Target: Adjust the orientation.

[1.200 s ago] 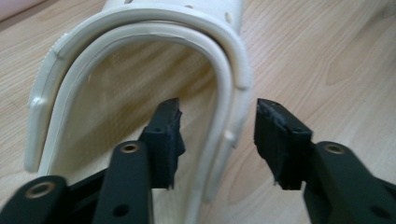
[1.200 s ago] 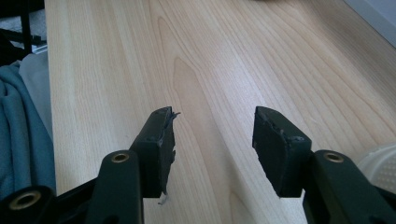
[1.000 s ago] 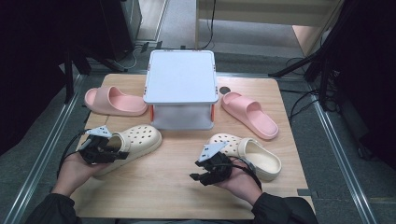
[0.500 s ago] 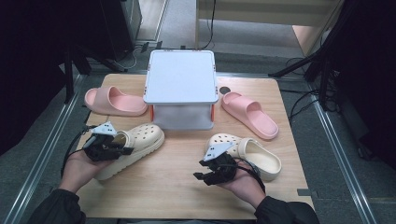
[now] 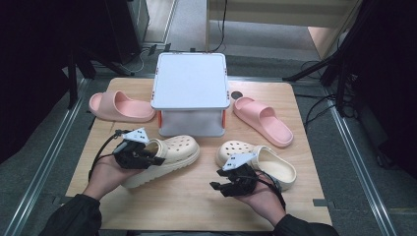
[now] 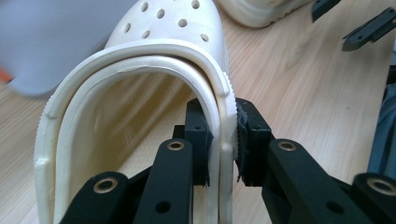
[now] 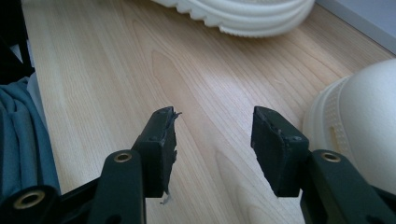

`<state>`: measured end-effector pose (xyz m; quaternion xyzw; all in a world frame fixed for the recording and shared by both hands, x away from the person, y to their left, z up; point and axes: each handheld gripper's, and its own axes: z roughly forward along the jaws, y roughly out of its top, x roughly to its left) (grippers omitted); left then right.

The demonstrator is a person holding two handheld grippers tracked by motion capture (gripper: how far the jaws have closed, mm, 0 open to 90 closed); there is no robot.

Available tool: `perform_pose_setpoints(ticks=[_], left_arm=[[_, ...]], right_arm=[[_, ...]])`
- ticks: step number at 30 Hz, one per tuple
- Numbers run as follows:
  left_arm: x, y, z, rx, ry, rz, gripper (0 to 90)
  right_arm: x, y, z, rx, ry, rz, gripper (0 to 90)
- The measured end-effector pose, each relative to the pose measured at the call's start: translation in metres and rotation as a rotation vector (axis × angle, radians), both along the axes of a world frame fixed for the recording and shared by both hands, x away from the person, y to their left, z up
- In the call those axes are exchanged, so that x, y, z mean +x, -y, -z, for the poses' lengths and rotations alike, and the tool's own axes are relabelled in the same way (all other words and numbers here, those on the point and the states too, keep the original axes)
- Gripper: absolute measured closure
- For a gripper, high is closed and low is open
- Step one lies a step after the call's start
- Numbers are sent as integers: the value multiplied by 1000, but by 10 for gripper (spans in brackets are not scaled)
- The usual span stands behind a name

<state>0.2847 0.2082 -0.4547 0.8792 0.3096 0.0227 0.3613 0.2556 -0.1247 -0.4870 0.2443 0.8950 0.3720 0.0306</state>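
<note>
My left gripper [image 5: 155,160] is shut on the side wall of a cream clog [image 5: 172,152] near its heel opening. In the left gripper view the pads [image 6: 198,135] pinch that rim from inside and outside, and the clog's holed toe [image 6: 159,28] points away. Its jaws have just been closing on this wall. My right gripper [image 5: 216,189] hovers open over bare wood, nothing between its jaws [image 7: 212,140]. A second cream clog [image 5: 265,164] lies just right of it, its rounded side [image 7: 359,126] at the right gripper view's edge.
A white lidded box [image 5: 191,93] stands at the back middle of the wooden table [image 5: 196,206]. One pink slide [image 5: 120,107] lies to its left, another [image 5: 263,120] to its right. A small black disc [image 5: 237,94] sits beside the box.
My left hand has carried the held clog to the right and slightly up, closer to the box front. The right hand has stayed in place.
</note>
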Motion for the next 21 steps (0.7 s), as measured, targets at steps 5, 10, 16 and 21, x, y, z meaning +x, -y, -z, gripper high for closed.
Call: perform_pose_setpoints(ticks=[5, 10, 16, 21], left_arm=[[-1, 18, -1, 6, 20, 22, 774], [-1, 25, 8, 20, -9, 38, 772], [-2, 24, 16, 16, -53, 55, 754], [-2, 23, 17, 38, -81, 61, 568]], right_arm=[[-2, 4, -1, 9, 2, 19, 506], [-3, 4, 0, 15, -1, 26, 508], [-3, 0, -1, 42, 6, 29, 539], [-1, -4, -4, 74, 30, 64, 582]])
